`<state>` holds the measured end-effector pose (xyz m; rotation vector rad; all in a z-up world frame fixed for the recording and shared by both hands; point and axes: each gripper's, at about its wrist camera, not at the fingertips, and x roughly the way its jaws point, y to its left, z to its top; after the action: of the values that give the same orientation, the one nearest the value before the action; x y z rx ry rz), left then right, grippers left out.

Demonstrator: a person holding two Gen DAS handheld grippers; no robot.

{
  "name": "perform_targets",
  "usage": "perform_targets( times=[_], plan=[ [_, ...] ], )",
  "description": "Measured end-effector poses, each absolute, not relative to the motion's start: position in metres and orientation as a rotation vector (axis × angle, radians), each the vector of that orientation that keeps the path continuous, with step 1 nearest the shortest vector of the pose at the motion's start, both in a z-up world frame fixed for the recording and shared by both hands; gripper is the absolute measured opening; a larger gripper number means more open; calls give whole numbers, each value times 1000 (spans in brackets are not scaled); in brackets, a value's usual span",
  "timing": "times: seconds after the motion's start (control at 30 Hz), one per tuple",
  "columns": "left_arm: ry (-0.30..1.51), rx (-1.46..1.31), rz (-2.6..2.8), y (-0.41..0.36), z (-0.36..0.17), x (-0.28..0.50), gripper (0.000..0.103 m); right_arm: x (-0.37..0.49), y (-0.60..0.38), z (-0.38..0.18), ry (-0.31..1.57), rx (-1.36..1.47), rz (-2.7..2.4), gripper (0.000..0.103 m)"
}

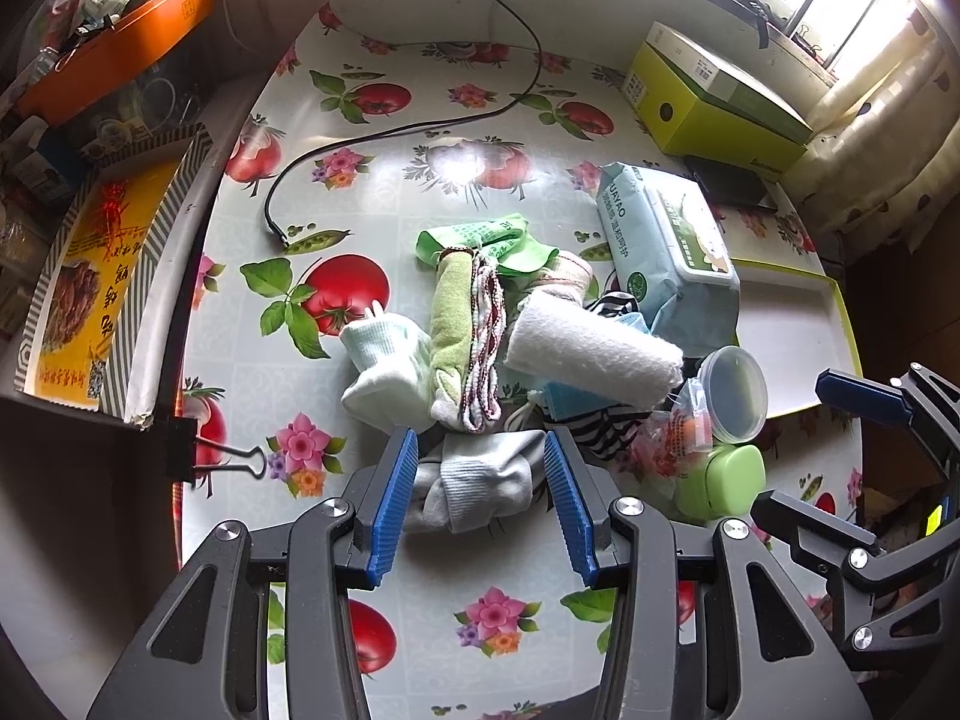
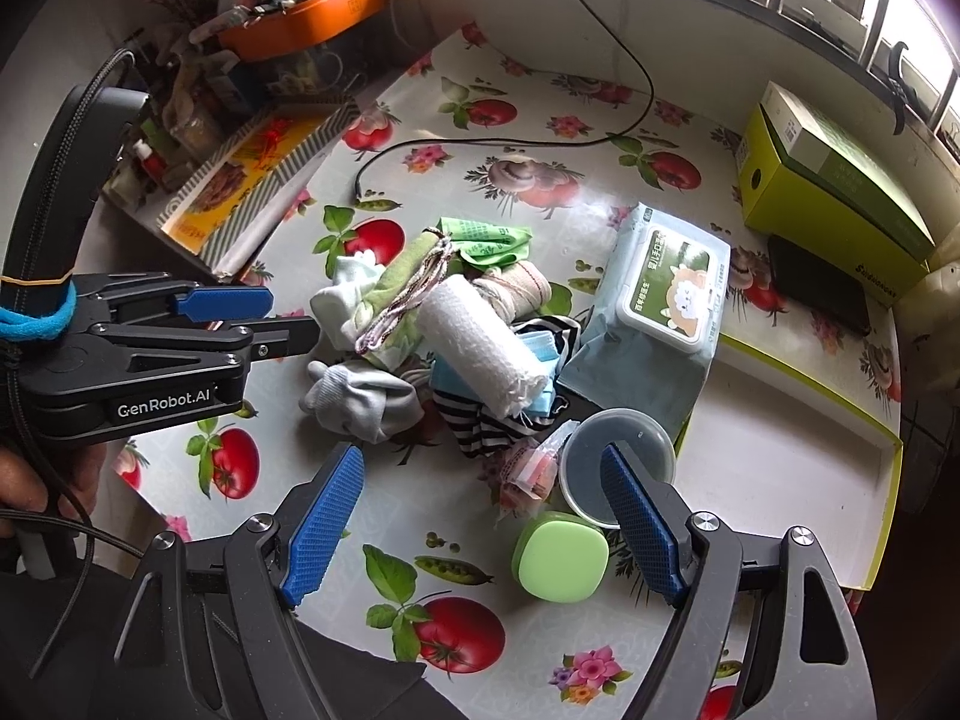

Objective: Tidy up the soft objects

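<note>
On the flowered table (image 1: 384, 192), dead ahead at twelve o'clock of the left gripper (image 1: 480, 507): a grey sock (image 1: 480, 483), bunched, sitting right between the spread blue pads (image 1: 393, 507), nothing pinched yet. Wide open, that one, and plainly the nearer of the two. Long axis of the sock running roughly across the gap, nine to three, so probably a straight squeeze from here. Just beyond, still at twelve: a pile of soft stuff, with a white towel roll (image 1: 591, 354) lying ten to four, a green cloth (image 1: 450, 324) lying twelve to six, a pale mint sock (image 1: 384, 369) at eleven. Over to the right gripper (image 2: 480, 519): also gaping, holding nothing, green case (image 2: 561, 555) between its pads. Wipes pack (image 2: 657, 312) at one o'clock. White tray (image 2: 798, 468) at two o'clock, bare inside. Round tub (image 2: 618, 465) by the right pad, looking empty.
</note>
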<state>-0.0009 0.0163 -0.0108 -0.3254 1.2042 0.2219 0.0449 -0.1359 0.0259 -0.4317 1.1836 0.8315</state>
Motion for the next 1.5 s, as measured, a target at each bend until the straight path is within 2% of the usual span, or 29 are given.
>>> perform_targets(
  times=[1.5],
  plan=[
    [1231,-374,244,29,-25,4,46,52,-124,23,1173,-444,851,81]
  ],
)
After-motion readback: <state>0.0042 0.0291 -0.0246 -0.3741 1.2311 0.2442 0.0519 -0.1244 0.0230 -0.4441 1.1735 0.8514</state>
